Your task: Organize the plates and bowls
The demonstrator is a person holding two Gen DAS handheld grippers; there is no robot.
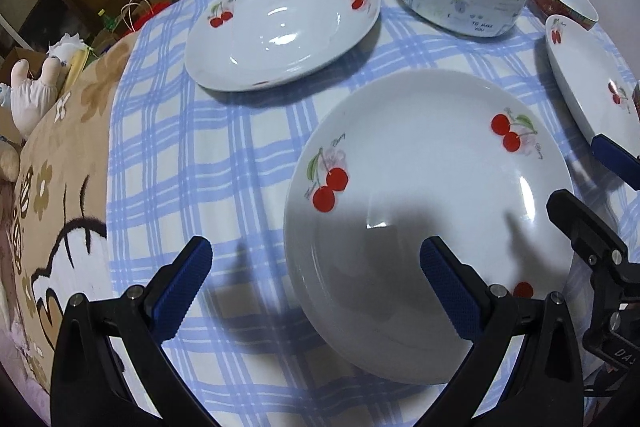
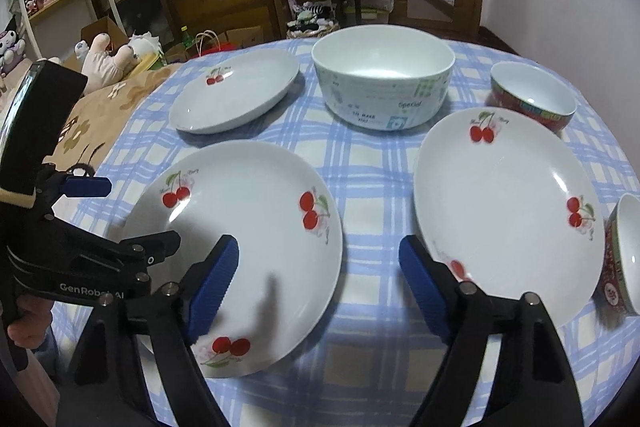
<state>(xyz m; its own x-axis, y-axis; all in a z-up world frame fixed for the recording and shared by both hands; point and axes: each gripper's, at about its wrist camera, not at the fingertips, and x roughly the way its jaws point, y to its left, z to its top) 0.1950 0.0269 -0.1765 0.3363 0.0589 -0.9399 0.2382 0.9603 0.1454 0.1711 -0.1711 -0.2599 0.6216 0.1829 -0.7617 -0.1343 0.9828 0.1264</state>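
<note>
Blue-and-white checked cloth (image 2: 368,179) spreads under both tools, carrying three white cherry plates: one (image 1: 424,219) beneath the wide-open left gripper (image 1: 316,279), whose right finger hangs over its near rim; one (image 2: 508,211) just right of the equally wide, empty right gripper (image 2: 320,279); and one (image 2: 236,93) farther ahead to the left. Straight beyond the right gripper stands the big printed bowl (image 2: 384,79), with a small red bowl (image 2: 534,99) to its right and another red bowl (image 2: 624,255) tipped at the far right edge.
</note>
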